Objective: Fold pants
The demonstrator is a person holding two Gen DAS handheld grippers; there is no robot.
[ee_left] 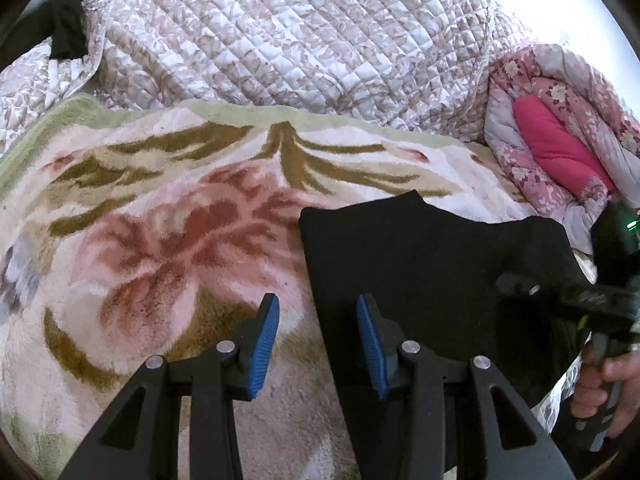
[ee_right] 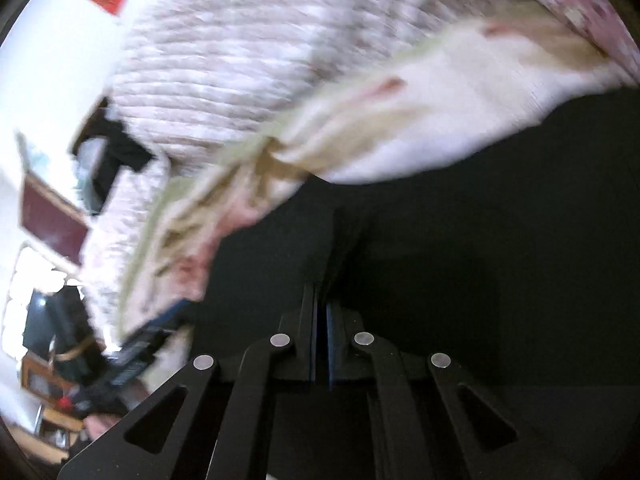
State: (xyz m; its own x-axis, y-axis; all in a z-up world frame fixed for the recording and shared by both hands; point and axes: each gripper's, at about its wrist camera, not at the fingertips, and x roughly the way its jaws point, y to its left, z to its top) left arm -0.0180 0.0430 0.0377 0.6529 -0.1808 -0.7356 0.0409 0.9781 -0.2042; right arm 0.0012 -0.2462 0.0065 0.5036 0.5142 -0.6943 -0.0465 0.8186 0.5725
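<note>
The black pants [ee_left: 420, 260] lie folded on a floral blanket [ee_left: 160, 240]. My left gripper [ee_left: 318, 320] is open and hovers over their left edge: one blue pad over the blanket, the other over the black cloth, neither pressing on it. My right gripper [ee_left: 516, 286] reaches in from the right onto the far side of the pants, with a hand [ee_left: 600, 384] on its handle. In the right wrist view the pants [ee_right: 480, 240] fill the lower half. There the right gripper [ee_right: 324, 292] is shut, with a ridge of black cloth rising from its tips.
A grey-white quilted cover [ee_left: 280, 40] is heaped behind the blanket. A pink flowered quilt [ee_left: 560, 140] is bundled at the right. The blanket stretches bare to the left of the pants. The right wrist view is blurred, with room furniture [ee_right: 48, 216] at its left edge.
</note>
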